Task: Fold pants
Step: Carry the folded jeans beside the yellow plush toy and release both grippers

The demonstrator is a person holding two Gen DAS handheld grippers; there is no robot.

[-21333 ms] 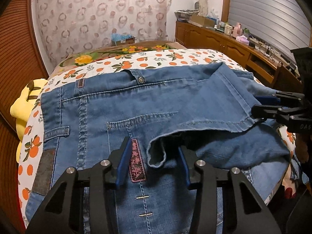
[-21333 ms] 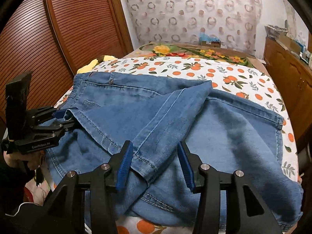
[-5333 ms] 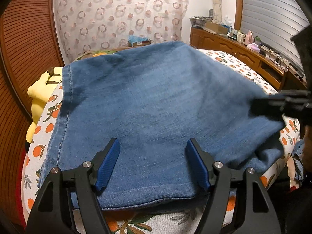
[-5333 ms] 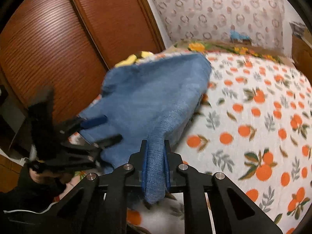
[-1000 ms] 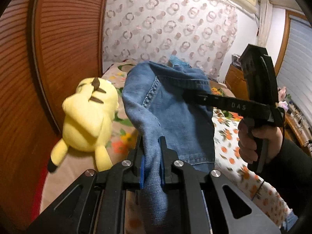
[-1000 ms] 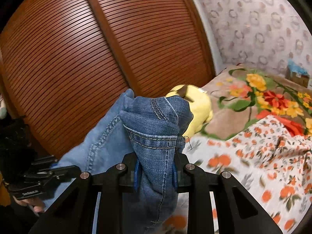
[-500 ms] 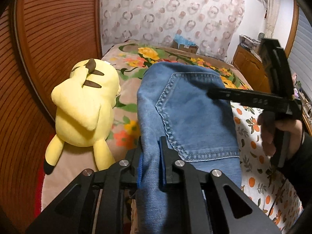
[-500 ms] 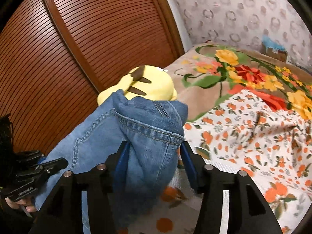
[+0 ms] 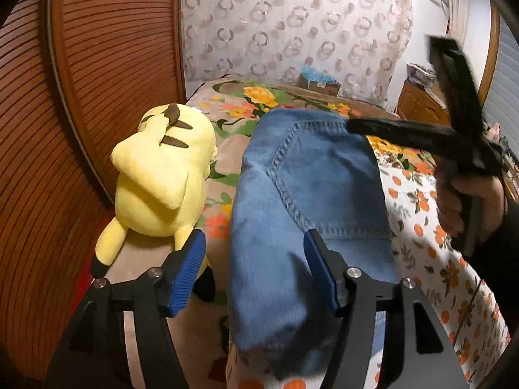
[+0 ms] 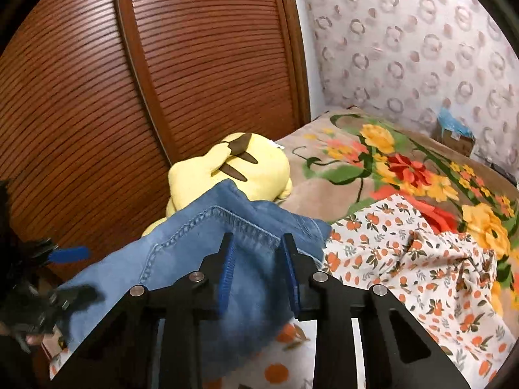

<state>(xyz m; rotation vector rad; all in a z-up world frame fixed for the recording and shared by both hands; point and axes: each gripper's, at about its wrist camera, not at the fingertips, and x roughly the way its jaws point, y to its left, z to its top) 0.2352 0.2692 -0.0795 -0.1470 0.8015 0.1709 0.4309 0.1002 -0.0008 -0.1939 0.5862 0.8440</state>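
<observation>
both grippers, left gripper (image 9: 256, 272) and right gripper (image 10: 258, 267), gape around the folded jeans (image 9: 311, 201), probably heavy, limp denim best pinched at thick seamed edges.

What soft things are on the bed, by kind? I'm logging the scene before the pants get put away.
Folded jeans: 1
Yellow plush toy: 1
Floral blanket: 1
Orange-print sheet: 1
Total: 4
</observation>
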